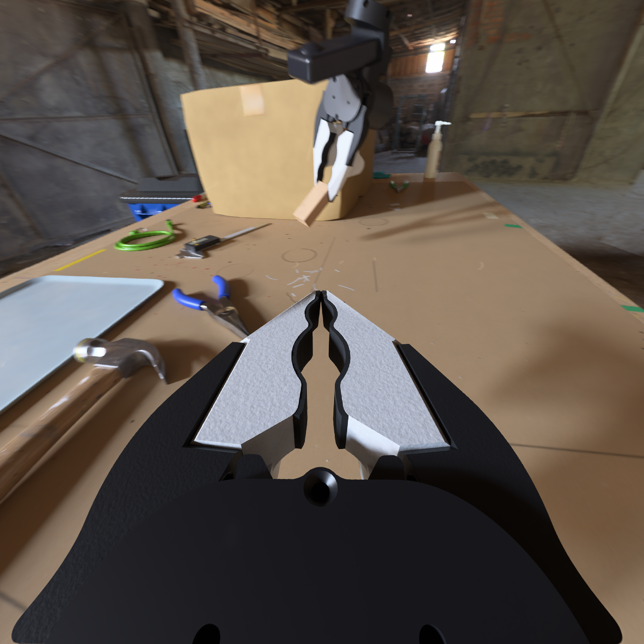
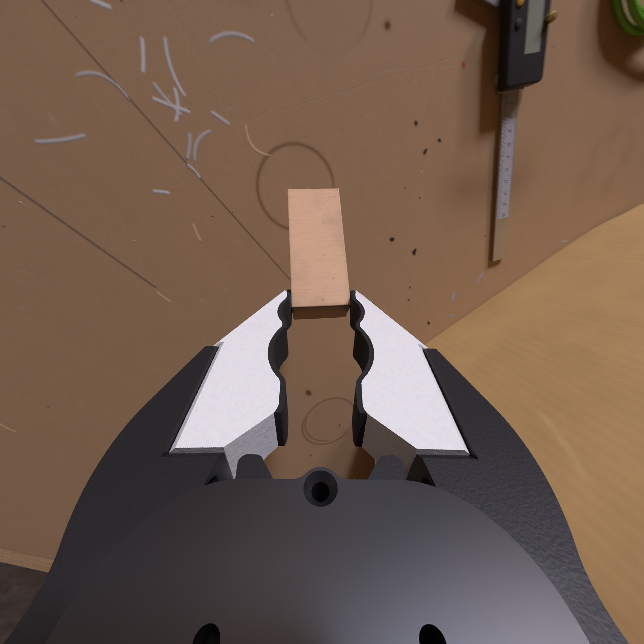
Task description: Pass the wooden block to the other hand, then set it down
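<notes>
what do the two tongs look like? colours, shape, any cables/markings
Both match: the left tongs and right tongs have a black textured body with round holes, white wedge fingers tapering to a tip, and wavy black inner pads. No cables or markings visible.

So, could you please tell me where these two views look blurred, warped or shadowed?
Left wrist view: the background hall is smeared, the cardboard box bows from wide-angle distortion, and a soft shadow darkens the tabletop at right. Right wrist view: the centre is crisp, the wooden block sharp between the right gripper tips; the caliper stretches toward the corner.
</notes>
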